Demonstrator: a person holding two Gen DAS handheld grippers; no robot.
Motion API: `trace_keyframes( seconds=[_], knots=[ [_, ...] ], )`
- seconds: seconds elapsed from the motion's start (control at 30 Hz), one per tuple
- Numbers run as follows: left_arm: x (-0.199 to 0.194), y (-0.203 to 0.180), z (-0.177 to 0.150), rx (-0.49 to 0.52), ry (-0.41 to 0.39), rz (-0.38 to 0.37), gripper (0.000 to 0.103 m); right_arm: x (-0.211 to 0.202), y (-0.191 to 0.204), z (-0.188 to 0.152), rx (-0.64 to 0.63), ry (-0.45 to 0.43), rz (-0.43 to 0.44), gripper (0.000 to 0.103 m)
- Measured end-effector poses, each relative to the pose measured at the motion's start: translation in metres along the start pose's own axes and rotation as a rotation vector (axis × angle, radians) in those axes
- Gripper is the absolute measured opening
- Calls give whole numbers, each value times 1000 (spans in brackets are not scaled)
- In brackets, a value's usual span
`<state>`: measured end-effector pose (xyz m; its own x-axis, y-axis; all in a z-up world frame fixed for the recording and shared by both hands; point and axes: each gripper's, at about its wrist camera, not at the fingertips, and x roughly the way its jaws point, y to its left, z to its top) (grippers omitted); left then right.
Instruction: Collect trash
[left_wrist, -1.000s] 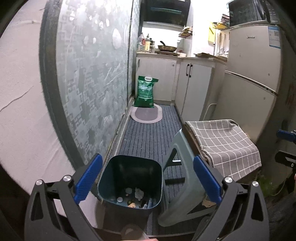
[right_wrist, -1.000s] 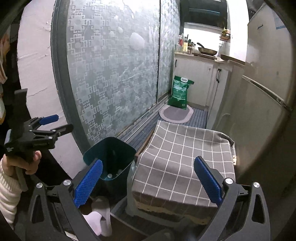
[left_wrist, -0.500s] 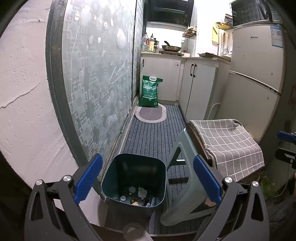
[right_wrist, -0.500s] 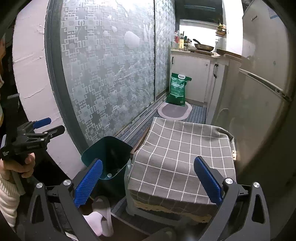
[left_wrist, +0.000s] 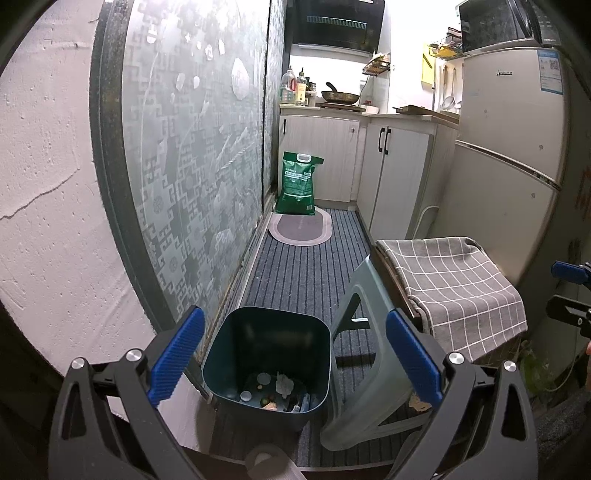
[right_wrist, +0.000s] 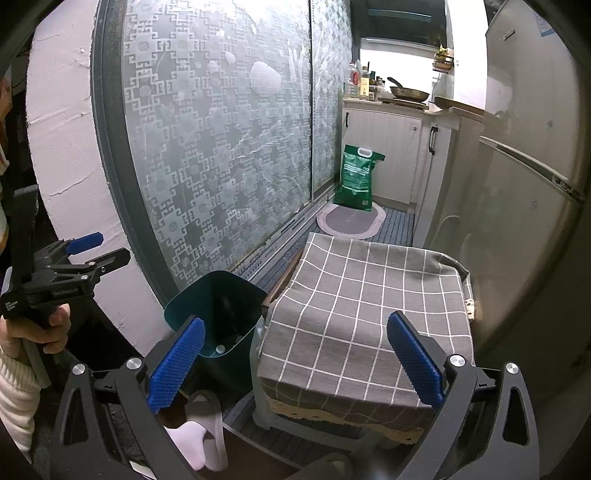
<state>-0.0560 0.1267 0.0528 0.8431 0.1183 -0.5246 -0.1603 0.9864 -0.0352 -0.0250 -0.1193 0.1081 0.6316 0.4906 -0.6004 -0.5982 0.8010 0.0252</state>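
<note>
A dark teal trash bin (left_wrist: 266, 363) stands on the striped floor mat by the frosted glass door. It holds several small scraps, among them a crumpled white paper (left_wrist: 283, 383). My left gripper (left_wrist: 293, 360) is open and empty, above and in front of the bin. My right gripper (right_wrist: 293, 360) is open and empty, hanging over a low table under a grey checked cloth (right_wrist: 365, 314). The bin (right_wrist: 218, 314) shows left of that table in the right wrist view. The left gripper also shows there (right_wrist: 94, 249), held in a hand.
A grey plastic stool (left_wrist: 369, 365) leans between bin and cloth-covered table (left_wrist: 458, 291). A green bag (left_wrist: 298, 184) and an oval mat (left_wrist: 301, 229) lie at the far end by white cabinets (left_wrist: 391, 177). A fridge (left_wrist: 513, 166) stands right. A white slipper (right_wrist: 201, 432) lies near the bin.
Both views have pulled back and risen slightly, so the bin and table sit a little lower and farther. Both grippers stay open and empty.
</note>
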Motion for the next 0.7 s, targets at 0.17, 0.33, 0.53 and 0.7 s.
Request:
trace_keyframes(
  seconds=[0.17, 0.33, 0.53, 0.7],
  knots=[
    [0, 0, 0, 0, 1, 0, 100, 0, 1, 0, 1, -1, 0, 100],
    [0, -1, 0, 0, 1, 0, 100, 0, 1, 0, -2, 2, 1, 100],
    [-1, -1, 0, 1, 0, -1, 100, 1, 5, 1, -5, 2, 3, 100],
    [-1, -2, 0, 1, 0, -1, 100, 1, 5, 1, -7, 3, 6, 100]
  ],
)
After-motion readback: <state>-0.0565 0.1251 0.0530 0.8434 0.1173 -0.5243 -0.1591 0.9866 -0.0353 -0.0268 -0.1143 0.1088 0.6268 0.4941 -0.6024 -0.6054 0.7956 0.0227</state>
